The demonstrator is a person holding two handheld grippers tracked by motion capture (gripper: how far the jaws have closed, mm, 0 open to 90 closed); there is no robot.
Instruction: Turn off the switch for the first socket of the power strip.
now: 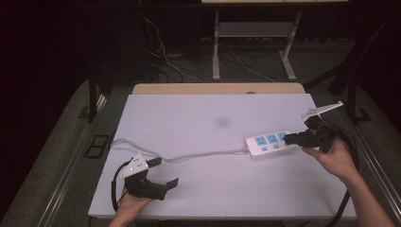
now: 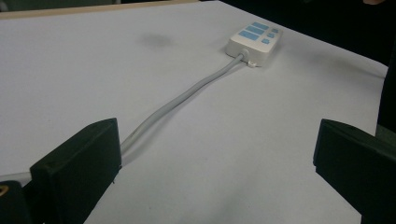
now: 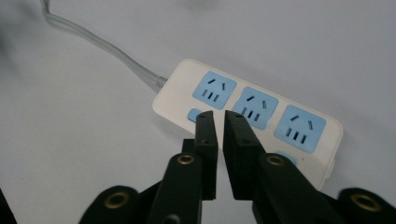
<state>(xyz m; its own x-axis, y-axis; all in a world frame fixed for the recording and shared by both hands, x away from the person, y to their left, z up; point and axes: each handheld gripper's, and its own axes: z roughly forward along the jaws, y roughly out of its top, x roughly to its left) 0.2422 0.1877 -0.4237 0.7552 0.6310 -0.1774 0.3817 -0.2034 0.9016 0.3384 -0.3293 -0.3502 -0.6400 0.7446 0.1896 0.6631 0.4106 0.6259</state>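
Left gripper (image 1: 166,173): table's (image 1: 198,113) near-left, jaws wide, empty, straddling grey cable (image 1: 198,154). Power strip (image 1: 267,143): white, three blue sockets, table's right. Right gripper (image 1: 289,138): jaws nearly closed, a slit between, holding nothing, over the strip's right end.

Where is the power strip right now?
In the high view the power strip lies on the white table's right side, its far end under the right gripper, its cord running left.

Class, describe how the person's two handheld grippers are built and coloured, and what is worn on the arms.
Both the left gripper and right gripper are black with flat, blocky jaws, brass-coloured screws, a pale grey three-cornered top plate and a trailing black cable. The forearms are bare: no sleeves visible.
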